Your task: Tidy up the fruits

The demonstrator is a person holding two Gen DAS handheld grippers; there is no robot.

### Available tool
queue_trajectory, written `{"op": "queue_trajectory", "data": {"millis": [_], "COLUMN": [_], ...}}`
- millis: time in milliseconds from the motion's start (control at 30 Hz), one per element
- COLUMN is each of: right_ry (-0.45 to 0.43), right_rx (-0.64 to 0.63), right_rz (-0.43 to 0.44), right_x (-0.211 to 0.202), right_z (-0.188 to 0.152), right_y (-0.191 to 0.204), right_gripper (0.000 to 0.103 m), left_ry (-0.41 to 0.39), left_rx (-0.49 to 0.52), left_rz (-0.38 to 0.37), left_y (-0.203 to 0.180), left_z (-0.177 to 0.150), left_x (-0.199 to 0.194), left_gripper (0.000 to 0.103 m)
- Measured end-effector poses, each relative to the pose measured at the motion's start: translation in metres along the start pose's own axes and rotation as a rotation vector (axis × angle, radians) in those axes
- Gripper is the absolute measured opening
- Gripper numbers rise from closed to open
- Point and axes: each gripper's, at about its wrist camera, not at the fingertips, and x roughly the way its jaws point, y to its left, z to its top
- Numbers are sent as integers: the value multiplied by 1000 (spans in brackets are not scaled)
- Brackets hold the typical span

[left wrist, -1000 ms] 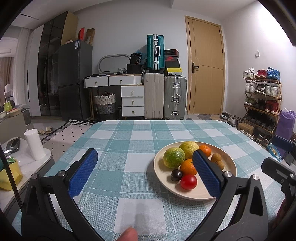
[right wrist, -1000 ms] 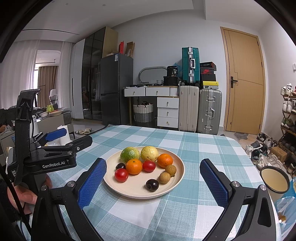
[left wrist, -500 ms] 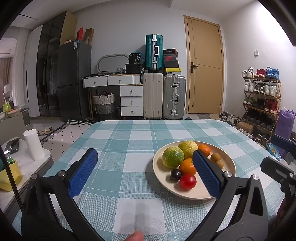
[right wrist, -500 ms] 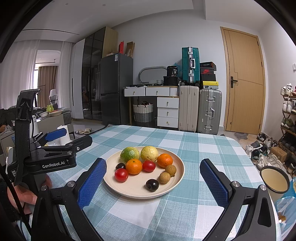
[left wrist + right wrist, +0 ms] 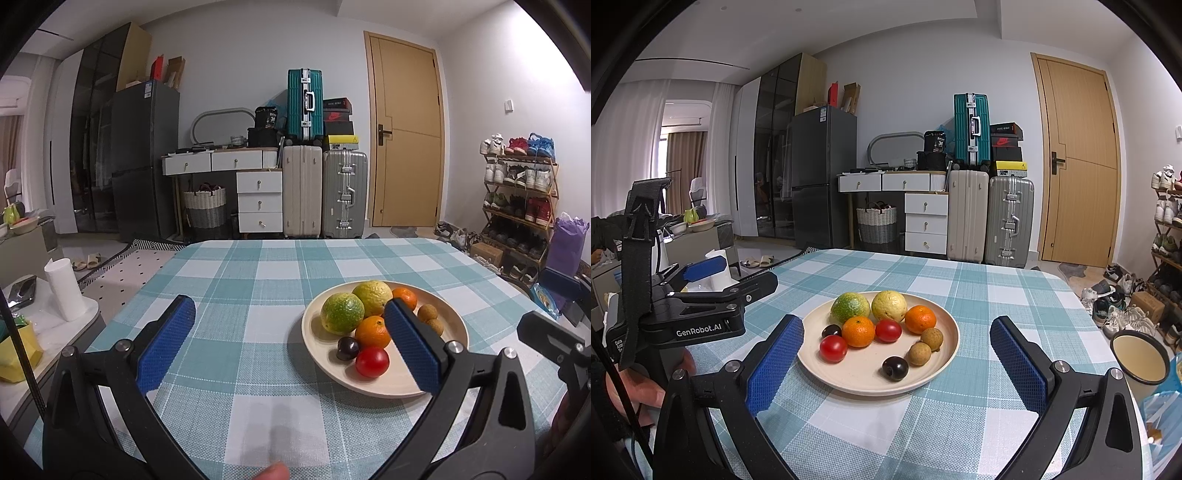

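Hardly anything has shifted since a second ago: my left-wrist view has slid a touch, so the plate (image 5: 384, 384) sits marginally further left in it, and both claws hang as before. I hold the left gripper (image 5: 291, 347) released, its blue pads (image 5: 166, 347) spread wide above the checked tablecloth (image 5: 240, 295), the right-hand pad overlapping the plate in the picture; whether it touches anything I cannot tell. My right gripper (image 5: 897, 365) is likewise released, pads either side of the plate (image 5: 864, 384) and apart from it. On the plate, in the right wrist view, a green citrus (image 5: 850, 307) lies at 11 o'clock, a yellow lemon-like fruit (image 5: 889, 305) at 12, one mandarin (image 5: 920, 319) at 1 and another mandarin (image 5: 858, 331) near the middle. A cherry tomato (image 5: 888, 330) sits just right of that, a second tomato (image 5: 833, 348) at 8 o'clock, two longans (image 5: 925, 347) at 3 to 4, a dark grape-like fruit (image 5: 895, 368) at 5 and another (image 5: 831, 330) at 9. A cream mug (image 5: 1139, 360) stands well off at 3 o'clock, near the table edge.
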Motion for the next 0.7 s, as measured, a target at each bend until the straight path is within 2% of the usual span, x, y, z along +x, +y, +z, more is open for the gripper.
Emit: {"op": "queue_trajectory", "data": {"millis": [700], "right_ry": [0], "right_rx": [1], "right_rz": [0], "right_x": [0], "right_z": [0], "right_y": [0], "right_gripper": [103], "left_ry": [2], "left_rx": [3], "left_rz": [-2], "left_y": [0], "left_z": [1], "left_x": [-2], "left_gripper": [102]}}
